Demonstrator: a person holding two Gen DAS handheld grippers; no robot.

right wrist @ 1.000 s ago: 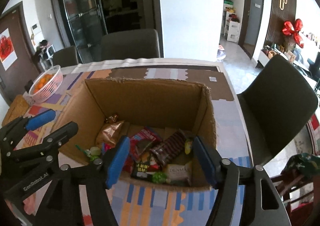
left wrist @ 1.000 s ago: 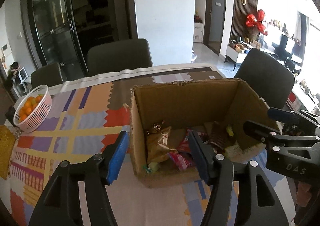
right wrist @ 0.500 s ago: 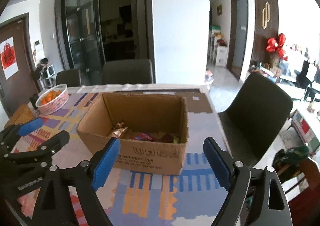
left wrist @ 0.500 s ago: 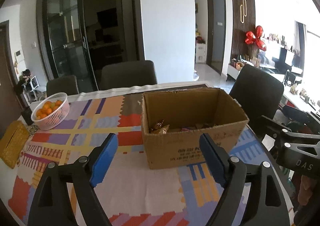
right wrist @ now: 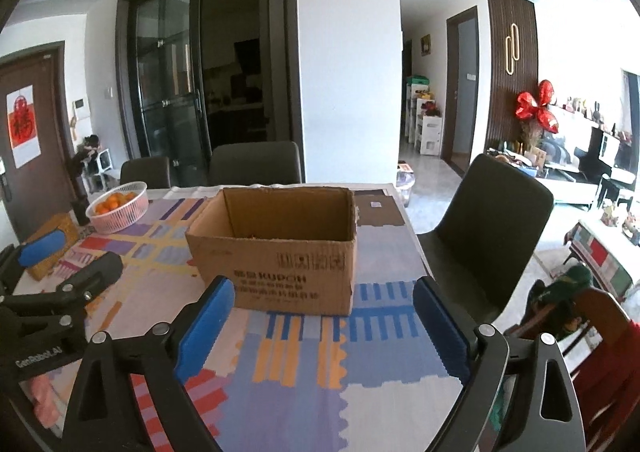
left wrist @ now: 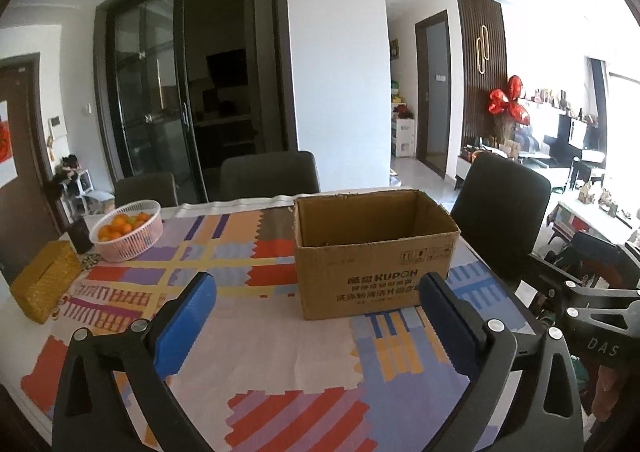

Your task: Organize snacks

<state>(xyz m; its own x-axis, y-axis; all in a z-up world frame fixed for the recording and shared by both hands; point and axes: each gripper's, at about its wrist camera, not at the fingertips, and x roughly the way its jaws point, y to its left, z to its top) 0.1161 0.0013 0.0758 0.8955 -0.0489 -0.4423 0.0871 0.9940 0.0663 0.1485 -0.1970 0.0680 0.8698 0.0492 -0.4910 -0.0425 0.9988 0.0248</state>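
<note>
Dining table (left wrist: 280,352) under a patterned multicolour cloth fills the left wrist view, with dark chairs along its far side and glass sliding doors behind. We note an open cardboard box (left wrist: 372,256) standing upright on the cloth toward the table's right half; its printed front faces us, and from this low angle its contents are hidden. A white basket of oranges (left wrist: 128,230) sits well apart at the far left, with a yellow woven box (left wrist: 44,284) nearer the left edge. We find the left gripper (left wrist: 318,300) with its blue pads spread wide and nothing between them; its jaws have just been opening. It hangs short of the box, apart from it.

From the right wrist view, we see the same cardboard box (right wrist: 280,252) on the cloth, its inside again mostly hidden. The basket of oranges (right wrist: 118,207) stands beyond to the left. We record the right gripper (right wrist: 320,302) likewise spread and empty, its jaws having just been opening, clear of the box. The left gripper's black frame shows at the left edge.
</note>
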